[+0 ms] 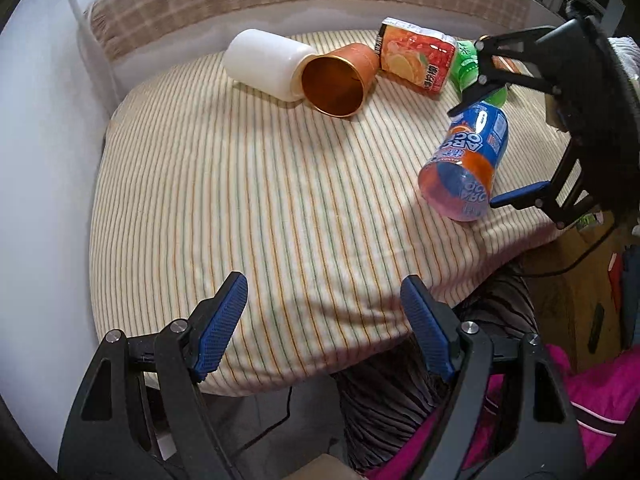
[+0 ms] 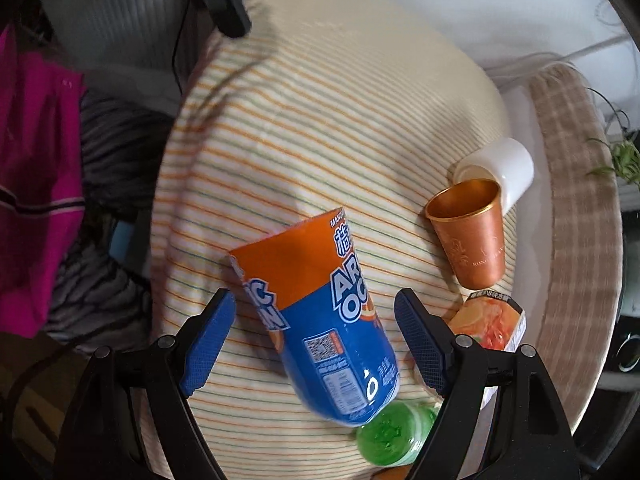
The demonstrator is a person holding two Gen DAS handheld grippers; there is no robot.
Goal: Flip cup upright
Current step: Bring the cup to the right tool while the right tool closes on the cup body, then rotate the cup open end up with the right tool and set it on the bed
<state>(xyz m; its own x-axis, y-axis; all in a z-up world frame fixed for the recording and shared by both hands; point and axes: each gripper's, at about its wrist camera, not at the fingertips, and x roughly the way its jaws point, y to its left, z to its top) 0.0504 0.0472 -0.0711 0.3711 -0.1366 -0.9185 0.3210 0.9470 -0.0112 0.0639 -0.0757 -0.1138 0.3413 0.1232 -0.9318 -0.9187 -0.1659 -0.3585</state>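
Observation:
A copper-orange metal cup [image 1: 342, 82] lies on its side on the striped cloth, mouth toward the left wrist camera, against a white cup [image 1: 262, 62] that also lies on its side. Both show in the right wrist view, the copper cup [image 2: 472, 240] and the white cup [image 2: 506, 168]. My left gripper [image 1: 324, 322] is open and empty over the near table edge. My right gripper [image 2: 316, 340] is open with its fingers either side of a tilted blue-and-orange bottle [image 2: 320, 312], apart from it; it shows at the right of the left wrist view [image 1: 478, 148].
The blue-and-orange bottle [image 1: 468, 160] with a green cap [image 2: 394, 432] lies near the right table edge. An orange juice pouch [image 1: 416, 58] lies behind it beside the copper cup. The round table [image 1: 240, 200] has a striped cloth; a checked cushion [image 1: 280, 4] lies behind.

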